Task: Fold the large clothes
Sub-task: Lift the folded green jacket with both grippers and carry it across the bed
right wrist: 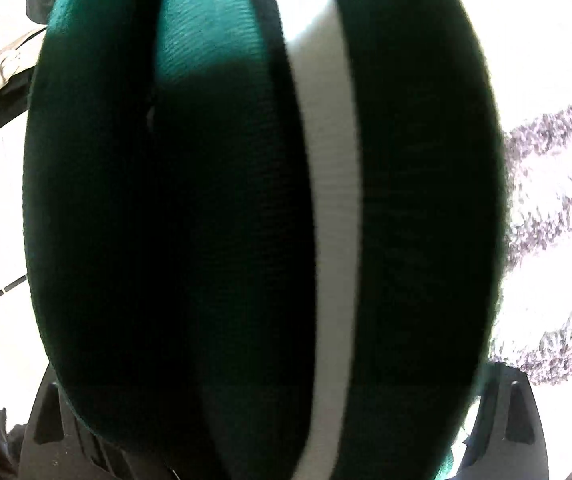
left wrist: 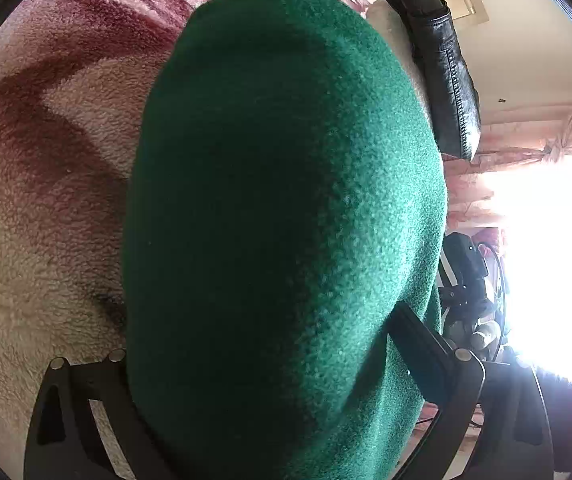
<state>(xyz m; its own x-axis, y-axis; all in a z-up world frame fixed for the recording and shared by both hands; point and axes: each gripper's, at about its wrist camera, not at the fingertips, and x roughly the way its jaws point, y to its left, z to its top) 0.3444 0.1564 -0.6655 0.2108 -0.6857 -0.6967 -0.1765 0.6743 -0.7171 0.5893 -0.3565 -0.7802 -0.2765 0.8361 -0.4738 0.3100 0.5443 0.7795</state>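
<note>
We see one green garment bulging between the left gripper fingers, which clamp it at the frame's bottom. In the right wrist view, its thick green-and-white folds fill the wide-spread right gripper; whether the pads press, we cannot tell. Behind lie a pink plush blanket, one black leather jacket upper right, and a bright window.

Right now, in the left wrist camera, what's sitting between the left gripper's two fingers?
A thick fold of the green fleece garment fills the gap between the left gripper fingers, hiding most of the pink-and-cream blanket beyond. This shows in the left wrist view.
</note>
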